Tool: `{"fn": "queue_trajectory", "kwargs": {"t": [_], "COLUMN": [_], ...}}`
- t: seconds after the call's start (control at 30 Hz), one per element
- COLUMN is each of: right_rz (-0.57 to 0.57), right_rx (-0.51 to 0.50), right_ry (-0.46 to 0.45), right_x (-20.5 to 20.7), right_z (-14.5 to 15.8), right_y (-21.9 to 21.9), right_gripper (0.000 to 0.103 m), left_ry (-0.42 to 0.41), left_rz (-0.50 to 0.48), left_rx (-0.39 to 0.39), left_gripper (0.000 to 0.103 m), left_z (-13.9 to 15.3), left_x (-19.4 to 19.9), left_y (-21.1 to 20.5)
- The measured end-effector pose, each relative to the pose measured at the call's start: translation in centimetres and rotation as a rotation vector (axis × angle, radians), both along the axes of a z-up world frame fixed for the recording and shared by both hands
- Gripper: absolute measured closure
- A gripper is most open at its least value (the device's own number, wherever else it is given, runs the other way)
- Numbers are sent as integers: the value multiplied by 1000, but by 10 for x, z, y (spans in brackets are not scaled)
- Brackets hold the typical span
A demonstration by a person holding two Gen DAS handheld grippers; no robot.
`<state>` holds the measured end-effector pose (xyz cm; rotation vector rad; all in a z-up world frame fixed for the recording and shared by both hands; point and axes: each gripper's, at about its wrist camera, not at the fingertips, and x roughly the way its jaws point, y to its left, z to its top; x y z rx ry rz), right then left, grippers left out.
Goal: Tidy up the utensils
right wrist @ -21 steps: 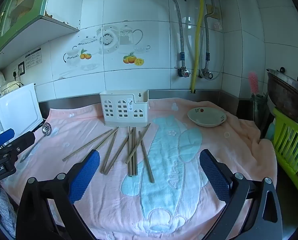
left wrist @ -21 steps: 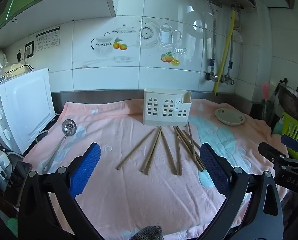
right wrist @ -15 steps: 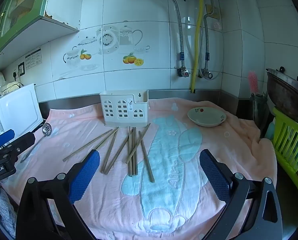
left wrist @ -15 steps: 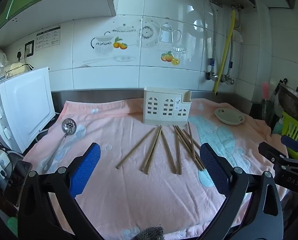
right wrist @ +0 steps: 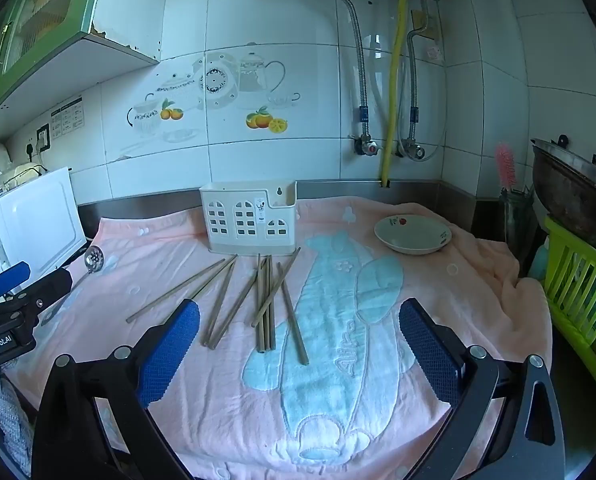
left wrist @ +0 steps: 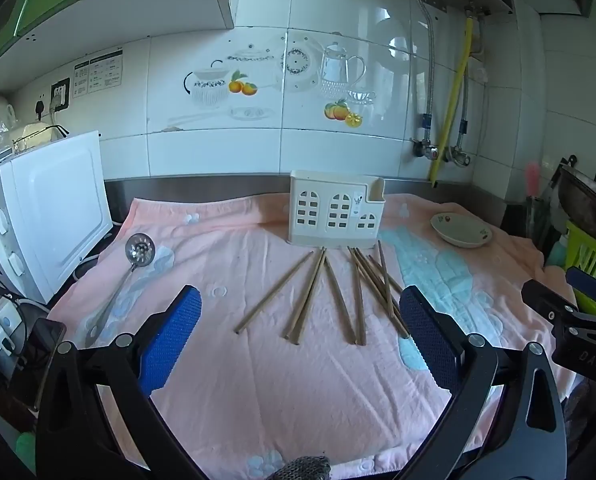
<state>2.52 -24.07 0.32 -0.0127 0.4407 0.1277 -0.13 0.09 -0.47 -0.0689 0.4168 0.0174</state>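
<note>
chopsticks (left wrist: 330, 292): loose fan on the pink towel (left wrist: 257, 380), mid-counter, far tips just before the holder (left wrist: 335, 212) at the towel's back edge
long axis: mostly front-to-back, pointing away from both grippers toward the holder; leftmost stick slants toward the towel's left edge
left gripper (left wrist: 298, 336): fingers spread wide, nothing held; fan dead ahead
right gripper (right wrist: 298, 340): spread wide, nothing held; sticks ahead, slightly left
nearer: judged about equal; rightmost sticks favour the right gripper
ladle (left wrist: 125, 276): near the towel's left edge, left gripper's side

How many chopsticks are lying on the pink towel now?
9 chopsticks, at least: all fanned on the pink towel before the white holder, one apart at left, the others crossing. Overlaps may hide another.
</note>
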Motion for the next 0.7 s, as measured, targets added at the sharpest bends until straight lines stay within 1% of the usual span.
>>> {"fn": "queue_trajectory", "kwargs": {"t": [0.7], "right_rz": [7], "right_rx": [-4], "right_ry": [13], "right_x": [4], "right_z": [-4], "right_y": [3], "right_gripper": [6], "left_ry": [11], "left_rz": [8], "left_rx": [-7], "left_gripper": [5], "left_z": [-5], "left_x": [4], "left_y": [1]}}
